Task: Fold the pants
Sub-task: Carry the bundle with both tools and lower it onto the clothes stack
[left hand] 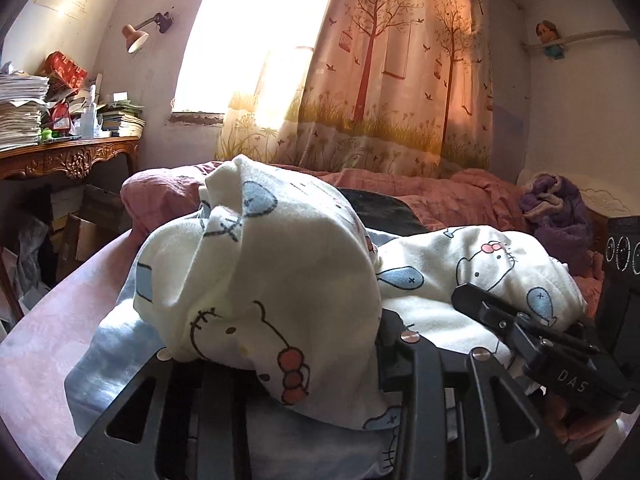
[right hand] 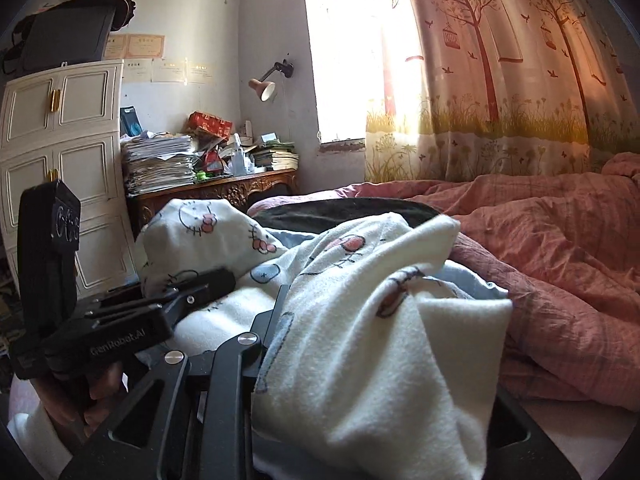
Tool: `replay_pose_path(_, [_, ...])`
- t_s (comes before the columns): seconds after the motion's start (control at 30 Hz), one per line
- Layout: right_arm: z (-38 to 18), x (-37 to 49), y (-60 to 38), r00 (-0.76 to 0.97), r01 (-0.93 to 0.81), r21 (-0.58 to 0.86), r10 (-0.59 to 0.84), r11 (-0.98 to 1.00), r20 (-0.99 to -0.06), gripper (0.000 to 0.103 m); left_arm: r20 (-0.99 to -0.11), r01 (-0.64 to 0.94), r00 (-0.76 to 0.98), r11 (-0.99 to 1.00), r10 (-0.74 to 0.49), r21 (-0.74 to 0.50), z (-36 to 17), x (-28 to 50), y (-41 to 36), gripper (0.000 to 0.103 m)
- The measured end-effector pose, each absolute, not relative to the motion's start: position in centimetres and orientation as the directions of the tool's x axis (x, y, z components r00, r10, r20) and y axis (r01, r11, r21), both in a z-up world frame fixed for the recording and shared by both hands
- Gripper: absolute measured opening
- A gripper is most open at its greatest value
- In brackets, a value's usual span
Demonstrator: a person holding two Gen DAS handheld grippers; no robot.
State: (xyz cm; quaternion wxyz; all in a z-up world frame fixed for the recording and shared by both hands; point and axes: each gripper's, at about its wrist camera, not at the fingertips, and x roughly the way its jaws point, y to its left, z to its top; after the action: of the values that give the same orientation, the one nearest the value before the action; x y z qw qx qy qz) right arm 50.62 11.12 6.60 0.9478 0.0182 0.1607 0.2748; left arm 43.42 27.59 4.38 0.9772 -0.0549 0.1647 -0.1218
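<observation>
We are holding the left hand-held gripper [left hand: 280, 320] under a bunched fold of the cream cotton pants printed with cartoon cats and red bows [left hand: 264, 280]; the cloth is draping over its black fingers and hiding the tips, so we cannot tell whether the jaws are pinching it or standing apart. The right hand-held gripper [right hand: 360, 320] is likewise buried in a thick fold of the same pants, its jaws covered, and again we cannot tell how they stand. In the left wrist view the right tool's black body is lying just beside ours, resting against the fabric.

The pants are heaping across the bed with the pale pink sheet [left hand: 36, 340], partly over a light blue cloth [left hand: 108, 352]. Behind them a rumpled salmon-pink quilt [right hand: 560, 240] is spreading toward the tree-printed curtain [right hand: 500, 60], where sunlight is glaring through the window. A carved dark wooden worktop [right hand: 224, 188] is carrying stacks of papers and books, beside a cream panelled cabinet [right hand: 60, 140]. A pink wall lamp [right hand: 264, 86] is hanging above.
</observation>
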Motion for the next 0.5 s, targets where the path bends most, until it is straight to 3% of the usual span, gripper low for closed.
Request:
replay_pose_path(0.1, [6.8,51.0,9.8,0.783,-0.503,0.199,0.541,0.841,-0.308,0.034,-0.338,0.205,0.912,0.972,-0.233,-0.117,4.9,43.5,27.4,0.040])
replay_pose_path(0.23, [6.7,50.8,9.1,0.793,-0.486,0.191,0.522,0.853,-0.314,0.044,-0.345,0.184,0.914,0.977,-0.211,-0.109,5.7,43.3,27.7,0.049])
replay_pose_path(0.3, [6.9,50.7,9.1,0.804,-0.474,0.168,0.502,0.865,-0.319,0.050,-0.346,0.158,0.922,0.985,-0.171,-0.066,6.0,43.0,27.5,0.059])
replay_pose_path(0.43, [7.1,50.6,9.1,0.807,-0.462,0.160,0.488,0.872,-0.333,0.053,-0.350,0.107,0.931,0.994,-0.105,-0.014,6.5,43.0,27.8,0.073])
replay_pose_path(0.5, [7.1,50.6,9.0,0.807,-0.456,0.164,0.484,0.875,-0.337,0.056,-0.350,0.069,0.934,0.998,-0.069,-0.012,6.7,43.1,28.3,0.086])
